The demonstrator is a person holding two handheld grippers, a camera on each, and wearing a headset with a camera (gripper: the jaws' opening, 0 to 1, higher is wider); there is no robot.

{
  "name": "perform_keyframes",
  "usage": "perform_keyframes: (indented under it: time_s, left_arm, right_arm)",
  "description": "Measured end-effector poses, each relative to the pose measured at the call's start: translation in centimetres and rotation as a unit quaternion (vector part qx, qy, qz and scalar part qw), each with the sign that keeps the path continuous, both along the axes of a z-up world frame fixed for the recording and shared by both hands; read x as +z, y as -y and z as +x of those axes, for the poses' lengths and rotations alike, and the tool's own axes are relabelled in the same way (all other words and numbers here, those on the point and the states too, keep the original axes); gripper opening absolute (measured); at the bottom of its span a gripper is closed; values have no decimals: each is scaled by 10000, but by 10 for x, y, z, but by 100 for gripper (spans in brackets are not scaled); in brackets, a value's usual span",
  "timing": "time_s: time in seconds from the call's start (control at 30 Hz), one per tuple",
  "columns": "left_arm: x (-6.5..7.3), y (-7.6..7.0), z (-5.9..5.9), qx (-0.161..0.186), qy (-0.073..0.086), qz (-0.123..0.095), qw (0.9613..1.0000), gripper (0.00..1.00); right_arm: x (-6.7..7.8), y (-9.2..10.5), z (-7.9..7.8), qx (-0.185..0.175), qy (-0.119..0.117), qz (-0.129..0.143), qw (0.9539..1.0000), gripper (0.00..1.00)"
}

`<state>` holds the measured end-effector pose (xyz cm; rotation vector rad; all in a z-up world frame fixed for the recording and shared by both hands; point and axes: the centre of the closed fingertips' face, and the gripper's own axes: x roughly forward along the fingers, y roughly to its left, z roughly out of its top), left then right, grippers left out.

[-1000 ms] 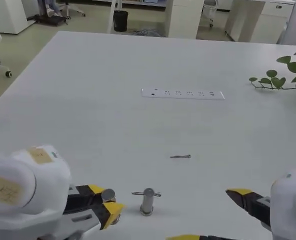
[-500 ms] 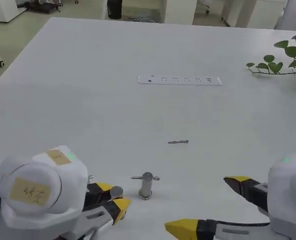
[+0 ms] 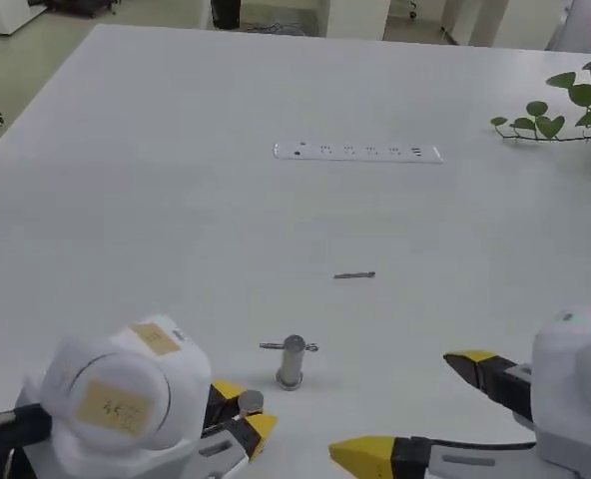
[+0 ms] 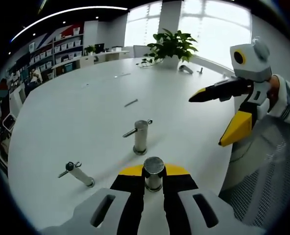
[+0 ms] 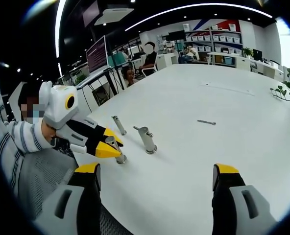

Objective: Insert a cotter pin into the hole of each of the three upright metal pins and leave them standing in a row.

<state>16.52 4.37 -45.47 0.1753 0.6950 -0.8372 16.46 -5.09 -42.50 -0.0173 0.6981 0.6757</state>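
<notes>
My left gripper (image 3: 242, 411) is shut on a bare metal pin (image 4: 154, 171), held upright with its foot at or just above the white table (image 3: 176, 200). Just beyond it stands a second pin (image 3: 292, 361) with a cotter pin through its head. A third pin (image 4: 79, 172), also with a cotter pin through it, stands to the left in the left gripper view. One loose cotter pin (image 3: 354, 275) lies flat farther out. My right gripper (image 3: 412, 409) hangs open at the near right, apart from the pins, with nothing between its fingers (image 5: 88, 169).
A white power strip (image 3: 357, 152) lies across the middle of the table. Leaves of a plant (image 3: 565, 110) reach in at the far right. People sit at desks beyond the table in the right gripper view.
The head camera has tipped down. My left gripper has drawn the bare pin nearer to me and a little right, relative to the standing pin. The right gripper stays open.
</notes>
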Motion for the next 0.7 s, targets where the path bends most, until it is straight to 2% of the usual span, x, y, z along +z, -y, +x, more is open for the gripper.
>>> perform_keyframes:
  time_s: [0.33, 0.7]
  left_arm:
    - [-1, 1, 3, 73, 110, 55, 9999, 10]
    - [-6, 3, 3, 27, 96, 110, 9999, 10]
  right_arm:
    - [-1, -2, -1, 45, -21, -8, 10000, 93]
    - [0, -2, -1, 29, -5, 4, 10000, 92]
